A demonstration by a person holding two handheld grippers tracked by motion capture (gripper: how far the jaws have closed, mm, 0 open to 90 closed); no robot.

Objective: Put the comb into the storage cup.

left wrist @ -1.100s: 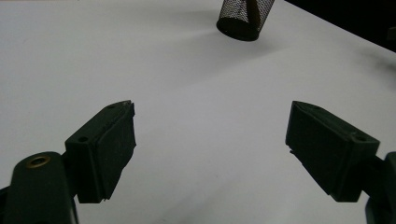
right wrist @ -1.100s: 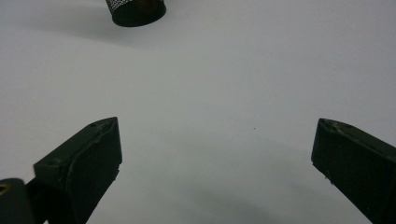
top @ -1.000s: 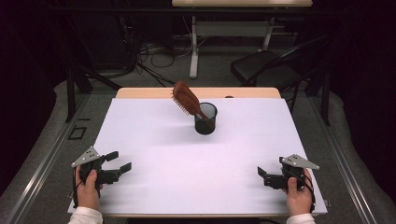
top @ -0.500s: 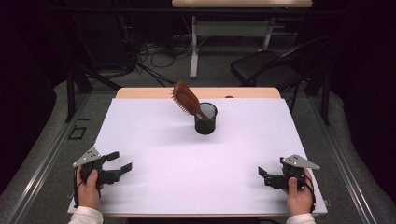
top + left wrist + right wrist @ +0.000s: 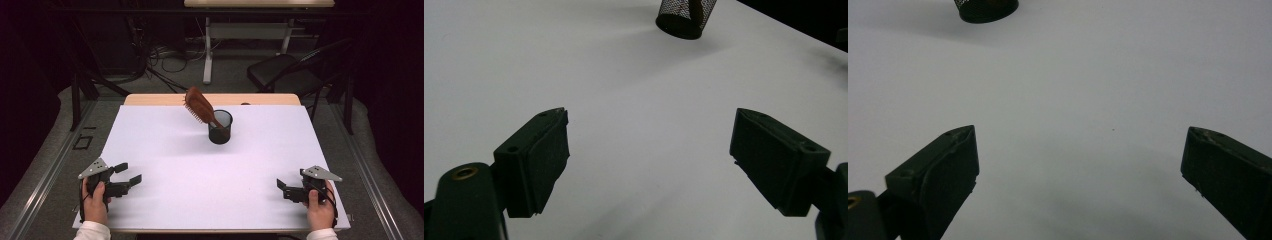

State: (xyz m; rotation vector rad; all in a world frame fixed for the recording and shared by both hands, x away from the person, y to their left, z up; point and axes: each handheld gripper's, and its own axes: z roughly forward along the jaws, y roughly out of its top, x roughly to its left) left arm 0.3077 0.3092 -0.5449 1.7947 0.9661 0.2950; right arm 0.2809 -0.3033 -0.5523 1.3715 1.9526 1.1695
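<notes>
1. Two hand-held grippers rested at the near corners of the white bench [image 5: 165, 150]: the left hand-held gripper [image 5: 131, 174] and the right hand-held gripper [image 5: 280, 189], each with jaws wide apart and empty.
2. Well away, toward the far edge, a brown hairbrush [image 5: 199, 106] stood handle-down in a black mesh cup [image 5: 220, 128], leaning left.
3. Reaching it well probably meant clamping the brush head with one gripper, steadying the cup with the other, then lifting along the lean.
</notes>
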